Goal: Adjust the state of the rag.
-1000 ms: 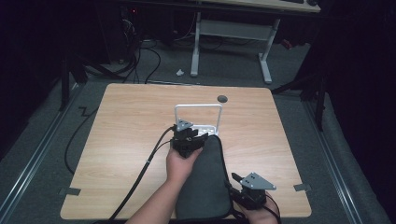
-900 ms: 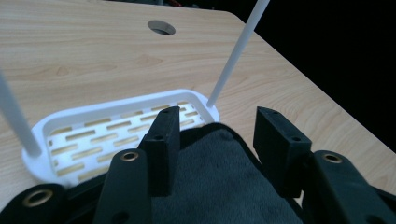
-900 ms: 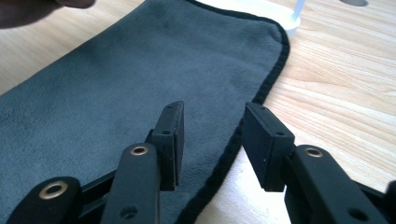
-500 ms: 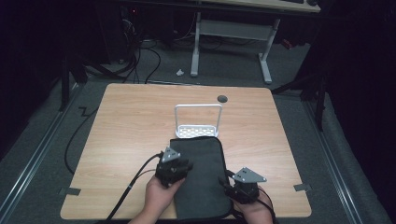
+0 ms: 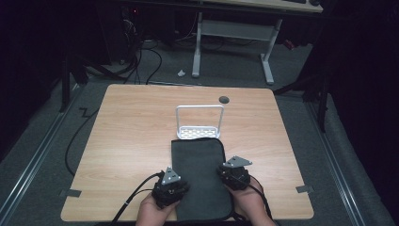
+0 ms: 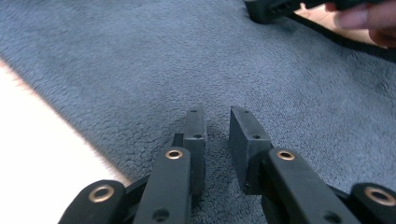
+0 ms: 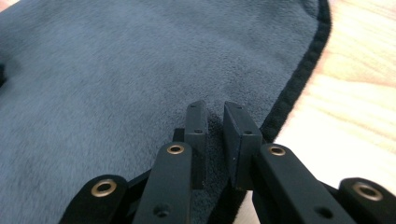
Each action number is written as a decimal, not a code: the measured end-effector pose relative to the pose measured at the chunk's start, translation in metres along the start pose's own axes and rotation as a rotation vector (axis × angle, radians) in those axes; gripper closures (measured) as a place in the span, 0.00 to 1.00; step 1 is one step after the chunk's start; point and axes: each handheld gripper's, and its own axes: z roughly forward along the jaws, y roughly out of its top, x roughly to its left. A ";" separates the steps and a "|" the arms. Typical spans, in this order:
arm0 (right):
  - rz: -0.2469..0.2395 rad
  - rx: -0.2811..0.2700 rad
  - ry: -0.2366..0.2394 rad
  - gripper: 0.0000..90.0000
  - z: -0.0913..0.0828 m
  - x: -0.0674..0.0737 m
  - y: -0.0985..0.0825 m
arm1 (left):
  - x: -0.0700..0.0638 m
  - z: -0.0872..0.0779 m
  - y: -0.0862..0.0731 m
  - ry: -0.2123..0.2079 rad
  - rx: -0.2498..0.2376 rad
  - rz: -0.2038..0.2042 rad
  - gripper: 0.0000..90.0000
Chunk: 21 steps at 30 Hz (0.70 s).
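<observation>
Since the earlier frames my left gripper (image 5: 170, 184) has come back from the far end of the dark grey cloth (image 5: 200, 174), close by the white wire rack (image 5: 199, 121), to the cloth's near left edge, and my right gripper (image 5: 234, 173) has slid in from the bare table (image 5: 131, 136) to the cloth's near right edge. The cloth lies flat and long on the table, its far end touching the foot of the rack, its near end at the table's front edge between my hands. Going from left to right: in the left gripper view my jaws have just been closing and now stand narrow with a ridge of cloth (image 6: 215, 140) rising between the pads, just inside the cloth's left edge. In the right gripper view my jaws have also been closing, and a pinch of cloth (image 7: 215, 126) sits between them, just inside the black-bound right hem. I judge this the gripping step, both near corners being taken at once. Next I should squeeze until both pinches are firm, then lift the two sides evenly and carry the near end toward the rack, keeping the edges level so the fold lands square.
</observation>
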 end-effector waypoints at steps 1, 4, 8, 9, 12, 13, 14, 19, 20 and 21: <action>0.003 0.002 0.008 0.90 -0.002 0.001 -0.002 | 0.001 -0.001 -0.001 -0.005 0.001 -0.005 0.85; -0.008 -0.002 0.031 0.89 -0.010 0.009 -0.010 | 0.003 -0.006 -0.005 -0.018 0.000 -0.014 0.85; -0.020 0.003 0.057 0.88 -0.020 0.017 -0.019 | 0.001 -0.017 -0.016 -0.053 0.009 -0.019 0.85; -0.030 0.001 0.068 0.88 -0.026 0.023 -0.025 | 0.000 -0.020 -0.018 -0.059 0.014 -0.017 0.85; -0.043 -0.002 0.075 0.87 -0.033 0.029 -0.032 | -0.005 -0.025 -0.023 -0.083 0.026 -0.017 0.84; -0.044 -0.007 0.078 0.86 -0.034 0.030 -0.033 | -0.005 -0.026 -0.023 -0.089 0.026 -0.017 0.82; -0.038 -0.008 0.082 0.85 -0.035 0.030 -0.034 | -0.002 -0.028 -0.019 -0.075 0.005 -0.018 0.82; -0.021 -0.030 0.092 0.78 -0.034 0.028 -0.033 | 0.023 -0.024 0.001 0.000 -0.070 -0.059 0.75; -0.021 -0.030 0.092 0.78 -0.034 0.028 -0.033 | 0.023 -0.024 0.001 0.000 -0.070 -0.059 0.72; -0.022 -0.047 0.079 0.71 -0.034 0.029 -0.033 | 0.039 -0.015 0.014 0.043 -0.085 -0.080 0.68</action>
